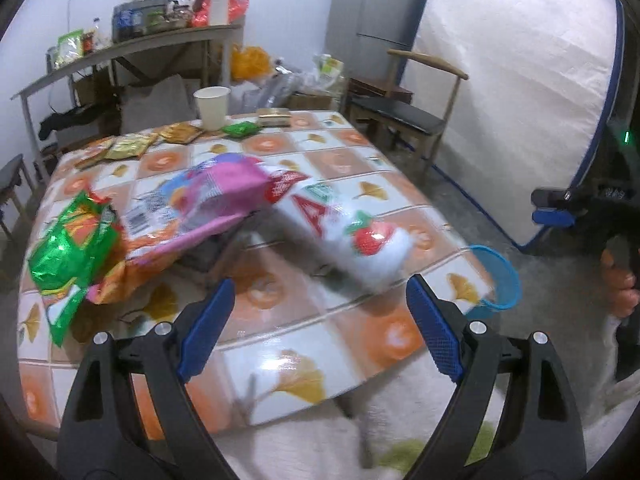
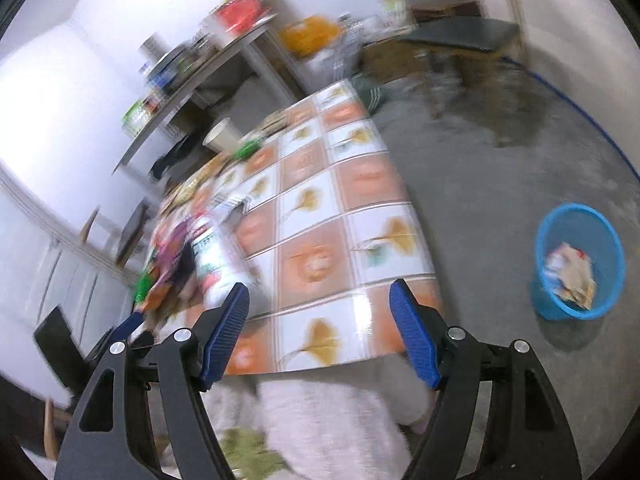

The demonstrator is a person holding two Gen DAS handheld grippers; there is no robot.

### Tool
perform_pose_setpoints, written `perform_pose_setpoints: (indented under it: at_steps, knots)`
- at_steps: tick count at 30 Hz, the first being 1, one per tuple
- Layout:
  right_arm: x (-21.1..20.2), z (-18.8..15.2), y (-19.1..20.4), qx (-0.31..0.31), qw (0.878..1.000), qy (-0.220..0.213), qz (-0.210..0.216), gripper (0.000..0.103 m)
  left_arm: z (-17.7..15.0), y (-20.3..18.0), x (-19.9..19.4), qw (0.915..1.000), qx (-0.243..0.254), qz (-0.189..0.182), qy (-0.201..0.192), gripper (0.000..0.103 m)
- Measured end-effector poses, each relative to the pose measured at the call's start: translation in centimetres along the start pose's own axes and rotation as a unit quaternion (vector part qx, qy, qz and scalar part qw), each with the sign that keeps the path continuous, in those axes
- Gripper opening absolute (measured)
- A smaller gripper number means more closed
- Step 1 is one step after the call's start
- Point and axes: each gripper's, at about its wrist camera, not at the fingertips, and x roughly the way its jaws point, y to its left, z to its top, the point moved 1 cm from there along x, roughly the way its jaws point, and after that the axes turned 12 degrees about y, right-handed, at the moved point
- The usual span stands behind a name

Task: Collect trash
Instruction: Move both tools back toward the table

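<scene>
Home dining room: fridge (image 1: 376, 4), oilcloth table (image 1: 304, 344), wooden chair (image 1: 408, 114).

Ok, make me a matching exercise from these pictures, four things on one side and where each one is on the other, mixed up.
Things:
1. paper cup
2. blue basket
3. green snack bag
4. wooden chair

Places:
A. on the floor beside the table
B. table's far edge
C. table's left side
D. by the mattress, beyond the table

Pairs: 1-B, 2-A, 3-C, 4-D
</scene>
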Motion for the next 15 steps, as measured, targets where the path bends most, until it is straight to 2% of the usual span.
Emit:
perform_pose_setpoints:
  at_steps: [2,7,12,15]
  knots:
    - [1.6,0.8,2.5,-0.031,0.999,0.023,0.009,0.071,-0.4,1.1,0.6,1.0,0.0,0.008,-0.002,0.082]
    - [5.4,2.7,8.3,-0.104,0.992,0.067,0.002,0.071,-0.3,3.2,1.8,1.0,-0.004,-0.006,0.002,0.067]
    - [9.4,4.5,12.2,-0.153,0.982,0.107,-0.014,0.071,0.4,4.6,2.4,0.9998,-0.009,-0.02,0.0,0.059]
    - [11.5,5.5,13.7,-0.173,0.976,0.131,-0.025,0.071,0.9,5.0,2.8,0.9998,0.005,-0.018,0.0,0.057]
